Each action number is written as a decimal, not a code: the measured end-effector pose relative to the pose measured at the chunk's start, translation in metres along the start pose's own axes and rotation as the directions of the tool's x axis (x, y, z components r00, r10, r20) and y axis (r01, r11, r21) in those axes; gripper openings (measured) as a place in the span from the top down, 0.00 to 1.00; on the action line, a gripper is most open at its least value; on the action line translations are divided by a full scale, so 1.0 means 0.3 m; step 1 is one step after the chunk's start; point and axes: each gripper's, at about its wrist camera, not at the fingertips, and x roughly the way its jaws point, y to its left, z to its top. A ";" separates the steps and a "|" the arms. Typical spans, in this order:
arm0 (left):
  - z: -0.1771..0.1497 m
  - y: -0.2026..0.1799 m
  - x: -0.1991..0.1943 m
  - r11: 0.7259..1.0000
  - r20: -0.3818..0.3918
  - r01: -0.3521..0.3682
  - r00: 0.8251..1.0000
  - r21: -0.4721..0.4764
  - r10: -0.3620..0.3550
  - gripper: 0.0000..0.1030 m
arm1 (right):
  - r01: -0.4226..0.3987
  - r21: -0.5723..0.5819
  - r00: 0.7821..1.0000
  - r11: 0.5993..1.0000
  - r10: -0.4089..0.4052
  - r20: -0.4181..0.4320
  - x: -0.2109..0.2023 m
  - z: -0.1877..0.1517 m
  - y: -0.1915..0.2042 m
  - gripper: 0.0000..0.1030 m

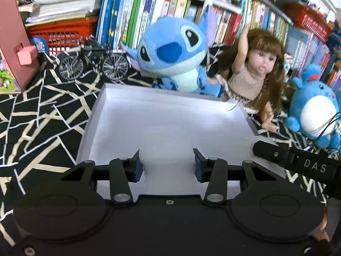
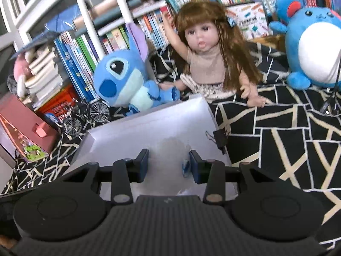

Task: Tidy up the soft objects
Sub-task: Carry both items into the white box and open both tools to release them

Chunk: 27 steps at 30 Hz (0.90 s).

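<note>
We're hovering both tools over the shallow white cardboard box [image 1: 170, 123] with nothing in it yet, so the step in hand looks like picking the first toy. Our bet is the blue plush alien with big ears [image 1: 174, 55], which sits touching the box's far rim, next to the long-haired brown-wigged doll in a beige dress [image 1: 253, 72] — go for the plump body, not an ear, so it doesn't flop. The round blue-and-white plush [image 2: 313, 42] sits well off to the right on the black cloth with cream lines [image 2: 277, 138]. The left gripper [image 1: 168, 166] is spread wide, gripping nothing; the right gripper [image 2: 168, 164] is spread too — a small blue scrap sits by one pad, can't tell what.
</note>
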 end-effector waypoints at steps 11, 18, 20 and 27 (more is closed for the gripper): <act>-0.014 -0.027 0.089 0.998 -0.014 -0.035 0.999 0.049 0.035 0.58 | 0.028 0.018 0.997 0.999 -0.027 -0.070 0.110 -0.011 -0.017 0.56; -0.035 -0.018 0.116 0.999 -0.052 -0.029 0.998 0.031 0.030 0.58 | 0.032 -0.014 0.996 0.999 -0.033 -0.079 0.122 -0.020 -0.004 0.56; -0.041 -0.018 0.119 0.999 -0.051 -0.029 0.998 0.033 0.031 0.58 | 0.031 -0.016 0.996 0.999 -0.032 -0.086 0.126 -0.025 -0.005 0.56; -0.040 -0.016 0.128 0.999 -0.060 -0.029 0.998 0.033 0.031 0.58 | 0.024 -0.018 0.996 1.000 -0.026 -0.089 0.128 -0.029 -0.009 0.55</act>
